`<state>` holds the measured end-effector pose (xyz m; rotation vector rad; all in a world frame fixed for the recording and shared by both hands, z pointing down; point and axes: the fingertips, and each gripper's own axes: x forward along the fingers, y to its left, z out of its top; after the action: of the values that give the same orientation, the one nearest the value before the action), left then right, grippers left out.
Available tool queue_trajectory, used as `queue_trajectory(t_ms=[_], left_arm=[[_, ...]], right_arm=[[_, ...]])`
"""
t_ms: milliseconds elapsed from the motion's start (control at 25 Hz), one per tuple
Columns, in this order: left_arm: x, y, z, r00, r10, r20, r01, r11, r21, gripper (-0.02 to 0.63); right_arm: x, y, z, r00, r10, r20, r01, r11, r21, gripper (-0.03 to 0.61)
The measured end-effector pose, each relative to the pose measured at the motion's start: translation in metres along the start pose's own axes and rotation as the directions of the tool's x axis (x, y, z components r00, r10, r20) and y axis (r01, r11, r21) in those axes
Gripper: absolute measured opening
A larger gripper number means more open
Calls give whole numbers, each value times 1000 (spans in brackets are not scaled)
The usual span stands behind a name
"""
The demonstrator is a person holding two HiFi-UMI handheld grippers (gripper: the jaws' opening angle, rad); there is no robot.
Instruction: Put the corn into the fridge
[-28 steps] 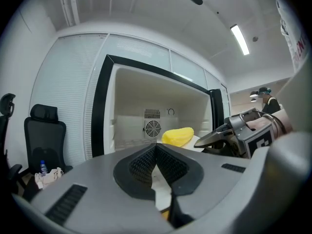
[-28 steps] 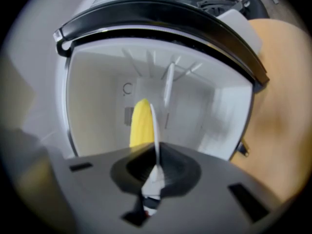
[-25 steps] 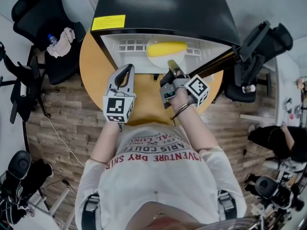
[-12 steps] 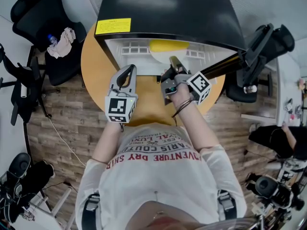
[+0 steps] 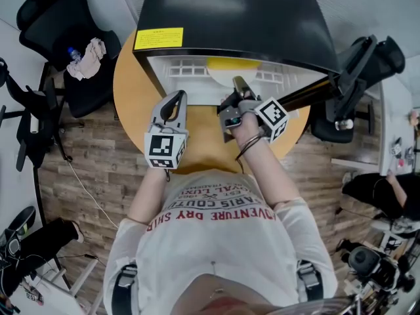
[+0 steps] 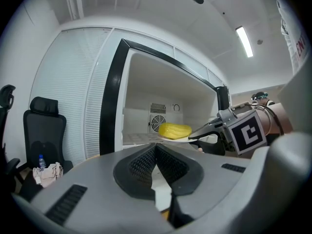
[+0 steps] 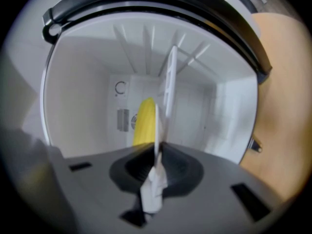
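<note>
The yellow corn point(image 5: 231, 62) lies on a white plate point(image 5: 220, 77) on the shelf inside the open black fridge point(image 5: 230, 12), half hidden under its top. My right gripper point(image 5: 237, 84) reaches into the opening. Its jaws have just been opening and stand slightly open, with the plate's rim point(image 7: 157, 126) still between them and the corn point(image 7: 144, 121) just beyond. My left gripper point(image 5: 172, 100) hovers over the table in front of the fridge, shut and empty. From the left gripper view I see the corn point(image 6: 175, 129) and the right gripper point(image 6: 202, 130) at the plate.
The fridge stands on a round wooden table point(image 5: 131, 90). Its door point(image 5: 315, 87) is swung open to the right. A black chair point(image 5: 59, 25) with a bottle and cloth stands at the left, another chair point(image 5: 357, 64) at the right.
The plate with the corn has gone deeper into the fridge, and the right gripper has followed it a little. The left gripper has kept still.
</note>
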<state>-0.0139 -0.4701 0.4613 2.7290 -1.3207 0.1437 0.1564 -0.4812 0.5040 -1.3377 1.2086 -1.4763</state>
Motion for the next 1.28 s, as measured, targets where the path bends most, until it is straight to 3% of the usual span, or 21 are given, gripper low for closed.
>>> queue_trajectory(t_ms=[280, 440, 720, 840, 960, 1040, 1120, 1280], left_arm=[[0, 2, -1, 1000, 4, -4, -4, 1000, -12, 28], [0, -3, -2, 1000, -6, -8, 6, 1000, -9, 28], [-5, -14, 1, 1000, -20, -14, 20, 1000, 7, 28], [-9, -21, 3, 1000, -25, -12, 26, 1000, 14, 28], [-13, -27, 1, 999, -29, -16, 29, 999, 16, 28], [-17, -33, 1, 999, -34, -15, 34, 999, 13, 28], [-20, -38, 1, 999, -37, -15, 37, 999, 14, 28], [-25, -46, 0, 999, -40, -10, 40, 999, 16, 28]], right_arm=[[1, 3, -1, 1000, 28, -3, -28, 999, -25, 55], [-4, 14, 2, 997, 74, 16, -72, 993, -93, 158], [-39, 13, 9, 993, 89, 73, -76, 983, -167, 172], [-59, 10, 11, 992, 92, 84, -72, 976, -206, 72], [-69, 6, 8, 992, 113, 55, -96, 964, -249, 35], [-76, 8, 4, 990, 140, 32, -122, 935, -333, 29], [-82, 15, -3, 983, 186, -8, -170, 881, -441, 29], [-89, 22, -13, 974, 209, -89, -213, 703, -679, 28]])
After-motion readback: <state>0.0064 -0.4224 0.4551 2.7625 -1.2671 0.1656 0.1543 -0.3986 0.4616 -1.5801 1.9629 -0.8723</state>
